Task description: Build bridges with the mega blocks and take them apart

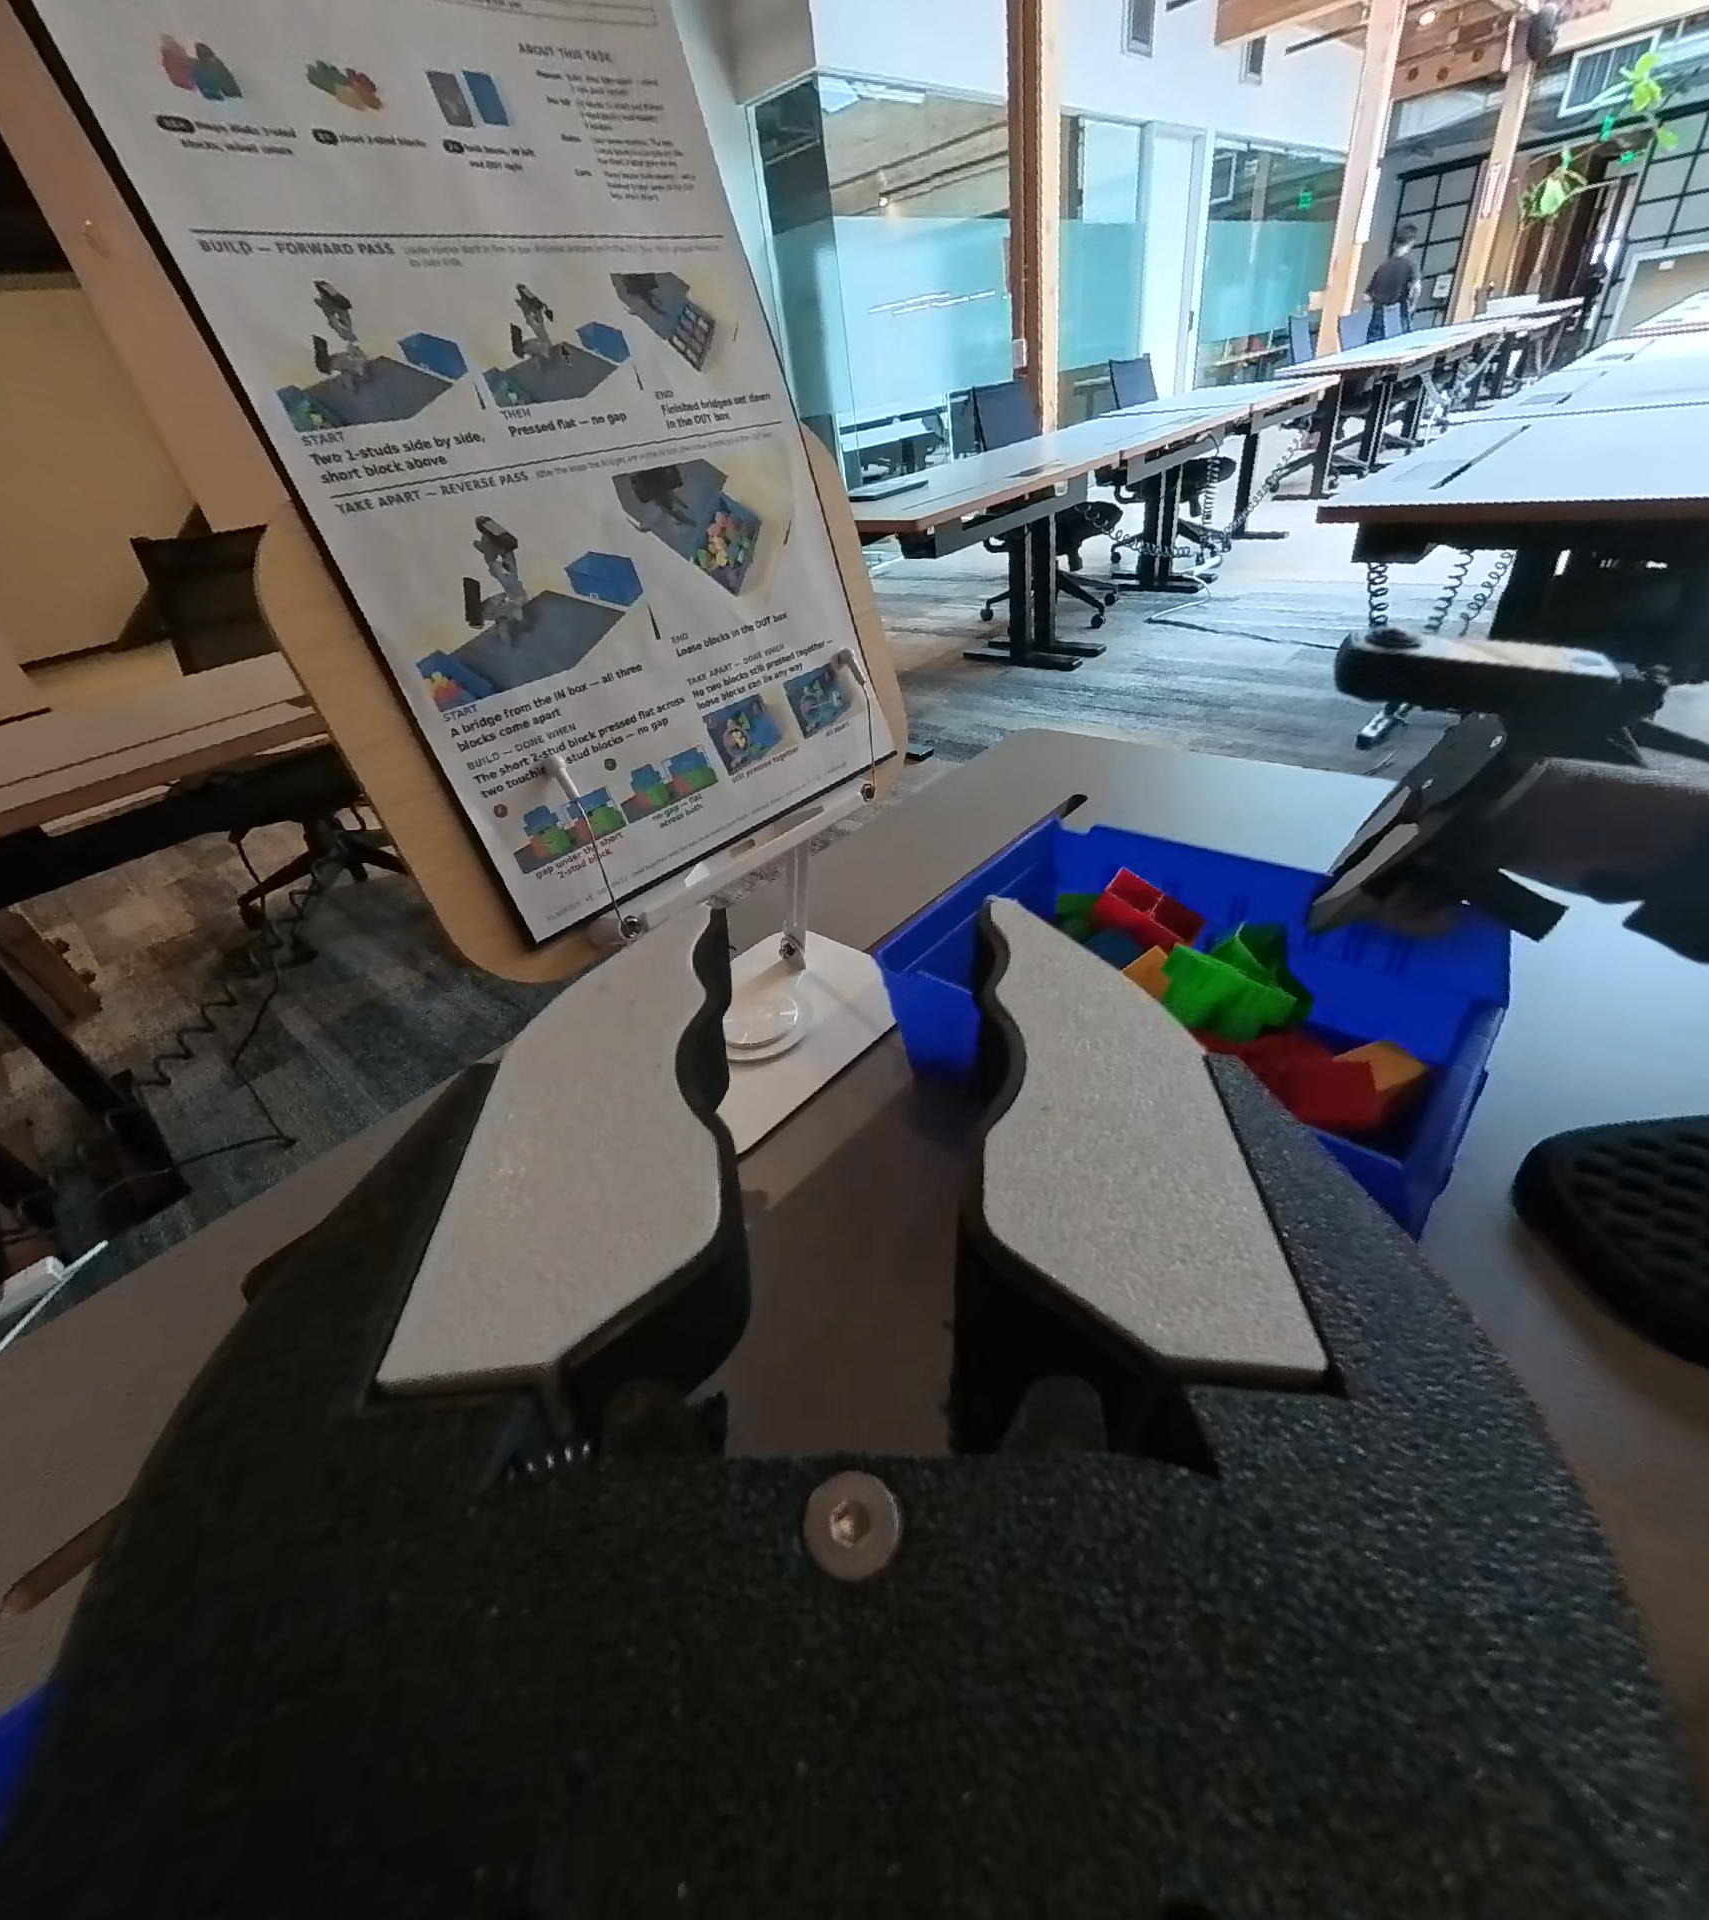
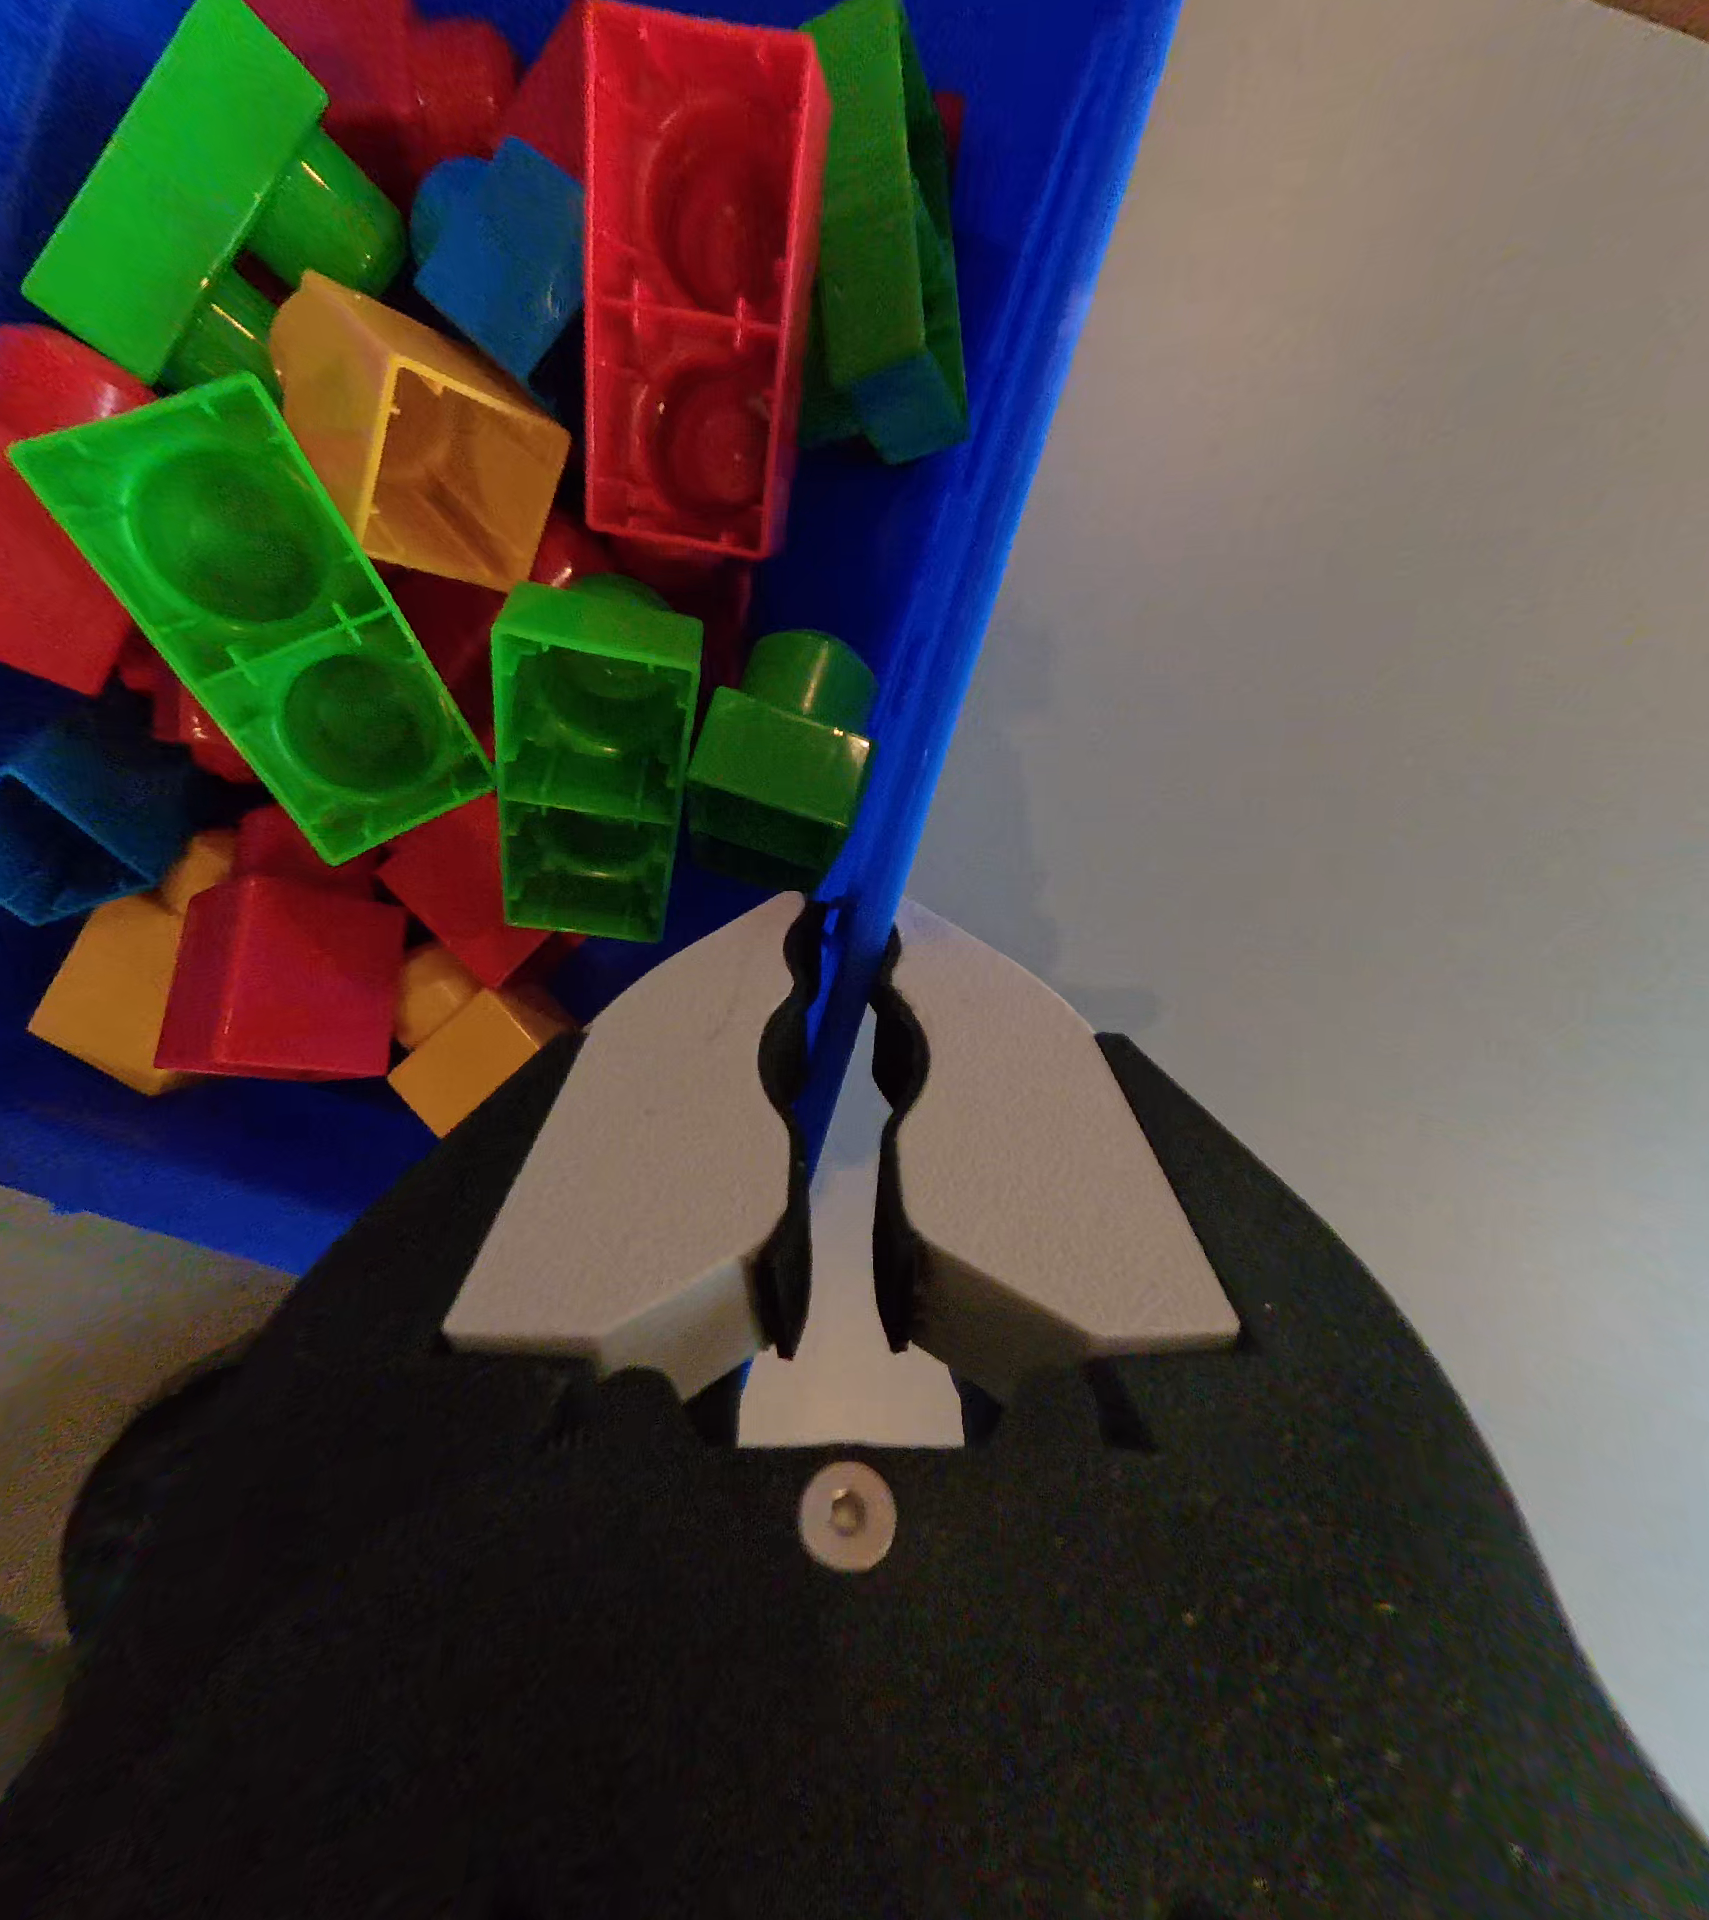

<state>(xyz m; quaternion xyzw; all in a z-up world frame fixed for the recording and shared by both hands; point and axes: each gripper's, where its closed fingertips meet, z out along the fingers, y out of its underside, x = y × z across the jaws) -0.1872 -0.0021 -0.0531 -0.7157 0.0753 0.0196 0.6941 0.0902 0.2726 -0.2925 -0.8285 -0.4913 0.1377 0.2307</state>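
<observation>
Mega blocks [image 2: 330,582] in red, green, blue and yellow lie jumbled loose inside the blue bin [image 2: 1016,416], none of them joined. 1 red 2-stud block [image 2: 699,281] lies hollow side up, and 2 green ones [image 2: 247,613] show their undersides too.

The blue plastic bin [image 2: 1016,436] has smooth, slightly glossy walls. The loose plastic blocks inside are shiny: a translucent green two-stud block [image 2: 247,613], a red hollow block [image 2: 699,281] and an orange-yellow block [image 2: 424,436]. The right gripper [image 2: 842,925] has a rough, grainy black body, matt grey finger plates with black rubbery ribbed pads [image 2: 788,1039], and a bare metal screw [image 2: 847,1512]. The printed paper sheet [image 1: 476,416] leans on a pale wooden board [image 1: 507,914]. The dark tabletop [image 1: 1608,1039] looks smooth, with a dull sheen.
</observation>
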